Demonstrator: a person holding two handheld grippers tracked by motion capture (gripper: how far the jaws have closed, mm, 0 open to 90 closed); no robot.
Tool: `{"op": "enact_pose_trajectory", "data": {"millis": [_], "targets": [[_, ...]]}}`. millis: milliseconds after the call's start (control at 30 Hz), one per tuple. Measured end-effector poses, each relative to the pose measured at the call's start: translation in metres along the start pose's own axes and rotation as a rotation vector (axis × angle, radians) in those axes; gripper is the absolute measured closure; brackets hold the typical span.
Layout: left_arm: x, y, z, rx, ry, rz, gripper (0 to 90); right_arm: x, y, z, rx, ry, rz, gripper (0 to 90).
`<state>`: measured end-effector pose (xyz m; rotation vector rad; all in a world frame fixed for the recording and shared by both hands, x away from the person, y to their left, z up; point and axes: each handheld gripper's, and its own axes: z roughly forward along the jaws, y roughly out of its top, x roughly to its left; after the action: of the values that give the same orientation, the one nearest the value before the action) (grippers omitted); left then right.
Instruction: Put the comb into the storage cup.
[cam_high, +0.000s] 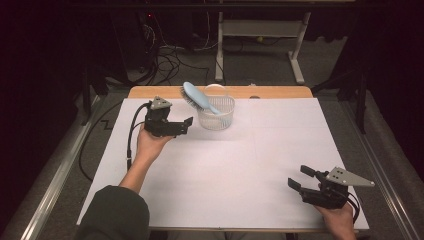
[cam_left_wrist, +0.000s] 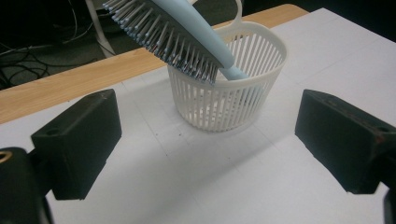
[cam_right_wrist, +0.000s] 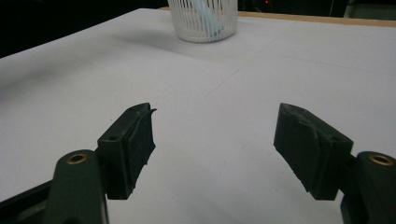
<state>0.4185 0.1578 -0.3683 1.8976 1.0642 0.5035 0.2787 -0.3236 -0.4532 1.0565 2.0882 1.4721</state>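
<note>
Hairbrush (cam_high: 198, 97) stands handle-down in white basket (cam_high: 216, 113) at table's far middle, bristle head leaning out over the rim. Left gripper (cam_high: 186, 124) just beside basket, jaws wide, empty. Right gripper (cam_high: 301, 177) well apart at near right corner, jaws wide, empty, above white table cover (cam_high: 240, 170).

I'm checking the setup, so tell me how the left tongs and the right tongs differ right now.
The left tongs are raised at the table's far side, right beside the white basket holding the blue hairbrush; the right tongs sit low at the near right corner, far from the basket. Both are open and hold nothing.
</note>
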Motion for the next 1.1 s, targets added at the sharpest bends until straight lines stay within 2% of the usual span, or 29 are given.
{"op": "enact_pose_trajectory", "data": {"millis": [500, 1100], "targets": [[0.002, -0.007, -0.009, -0.003, -0.012, -0.010, 6.5, 0.000, 0.000, 0.000, 0.001, -0.002, 0.001, 28.9], [-0.001, -0.014, -0.017, -0.010, -0.018, 0.006, 6.4, 0.000, 0.000, 0.000, 0.004, -0.002, 0.002, 28.8]]}}
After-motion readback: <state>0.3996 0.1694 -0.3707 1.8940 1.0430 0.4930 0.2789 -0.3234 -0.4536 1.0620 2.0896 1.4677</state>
